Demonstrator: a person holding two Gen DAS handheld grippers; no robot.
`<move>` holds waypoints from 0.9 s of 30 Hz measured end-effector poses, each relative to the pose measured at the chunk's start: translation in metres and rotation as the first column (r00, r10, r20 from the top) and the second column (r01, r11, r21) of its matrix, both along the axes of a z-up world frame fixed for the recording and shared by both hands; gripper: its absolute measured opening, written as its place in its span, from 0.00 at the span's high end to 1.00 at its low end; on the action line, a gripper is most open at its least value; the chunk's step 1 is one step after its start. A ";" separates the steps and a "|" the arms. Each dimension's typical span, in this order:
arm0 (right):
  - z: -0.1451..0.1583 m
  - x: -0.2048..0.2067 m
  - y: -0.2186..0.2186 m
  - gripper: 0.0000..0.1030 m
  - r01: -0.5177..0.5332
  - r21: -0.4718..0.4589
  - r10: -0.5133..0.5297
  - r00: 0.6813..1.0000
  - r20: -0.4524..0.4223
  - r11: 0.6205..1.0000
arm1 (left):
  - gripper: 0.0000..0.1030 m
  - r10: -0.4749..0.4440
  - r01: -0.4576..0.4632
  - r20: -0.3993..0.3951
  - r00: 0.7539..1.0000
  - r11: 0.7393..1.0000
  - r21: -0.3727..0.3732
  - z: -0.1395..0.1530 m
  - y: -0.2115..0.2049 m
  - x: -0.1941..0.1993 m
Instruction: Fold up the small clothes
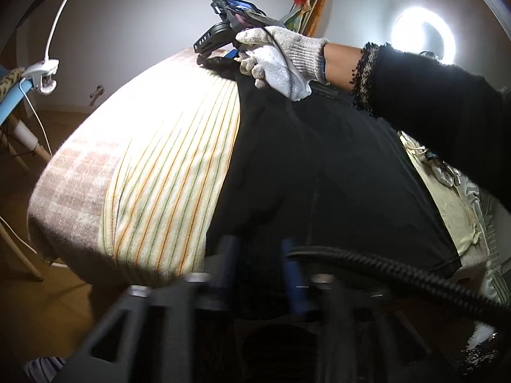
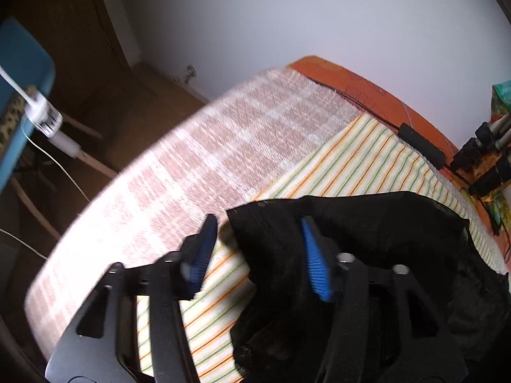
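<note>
Both claws work over a bed. From the left wrist view, the left claw (image 1: 260, 255) is low at the near edge of the bed, its blue fingers close together on the near hem of a black garment (image 1: 319, 166); the frame is blurred here, so I cannot tell if it really grips the cloth. The garment lies spread over a striped sheet (image 1: 166, 166), which covers a pink checked blanket (image 1: 73, 178). At the far edge, a gloved hand (image 1: 281, 57) holds the right claw (image 1: 207, 59) down on the far end of the garment. A ring lamp (image 1: 423, 35) shines on the wall.

From the right wrist view, the right claw (image 2: 258, 249) is spread wide. One blue finger (image 2: 314, 258) rests against the bunched black garment (image 2: 367, 255), the other is over the striped sheet (image 2: 367, 156). An orange mattress edge (image 2: 367, 95) shows behind.
</note>
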State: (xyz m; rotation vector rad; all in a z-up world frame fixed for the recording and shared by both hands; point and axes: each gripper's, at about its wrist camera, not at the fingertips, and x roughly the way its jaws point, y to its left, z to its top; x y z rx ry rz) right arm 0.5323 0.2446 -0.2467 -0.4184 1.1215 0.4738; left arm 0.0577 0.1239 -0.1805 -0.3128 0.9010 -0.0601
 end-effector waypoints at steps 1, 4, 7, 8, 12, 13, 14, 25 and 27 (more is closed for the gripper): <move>-0.001 0.000 -0.001 0.69 0.004 -0.003 -0.004 1.000 0.012 1.000 | 0.60 0.004 -0.004 -0.009 1.000 1.000 0.001 -0.003 0.001 0.000; 0.002 0.003 -0.009 0.92 0.013 0.013 -0.013 1.000 0.009 1.000 | 0.75 0.002 -0.001 -0.023 1.000 0.999 0.044 -0.012 -0.004 0.003; 0.013 0.004 -0.019 0.95 0.007 0.035 -0.008 1.000 0.017 0.999 | 1.00 -0.026 0.027 -0.022 0.999 0.999 0.037 -0.011 -0.005 0.005; 0.018 0.004 -0.023 0.95 0.008 0.050 -0.009 1.000 0.023 0.999 | 1.00 -0.025 0.025 -0.012 1.000 0.999 0.035 -0.010 -0.004 0.003; 0.048 0.007 -0.046 0.95 0.043 0.144 -0.049 0.998 0.038 0.989 | 1.00 -0.036 0.035 0.029 0.999 0.999 0.023 0.004 -0.005 -0.006; 0.055 0.007 -0.054 0.95 0.051 0.165 -0.059 0.997 0.042 0.985 | 1.00 -0.040 0.039 0.039 0.998 0.999 0.017 0.008 -0.006 -0.008; 0.061 0.007 -0.061 0.95 0.058 0.183 -0.068 0.996 0.049 0.981 | 1.00 -0.048 0.047 0.051 0.998 0.999 0.013 0.014 -0.008 -0.011; 0.115 -0.004 -0.161 0.95 0.133 0.275 -0.168 0.980 0.108 0.952 | 1.00 -0.187 0.186 0.087 0.978 0.982 0.020 0.035 -0.060 -0.005; 0.117 -0.006 -0.186 0.95 0.164 0.280 -0.202 0.973 0.114 0.946 | 1.00 -0.219 0.217 0.081 0.972 0.976 0.030 0.035 -0.074 -0.002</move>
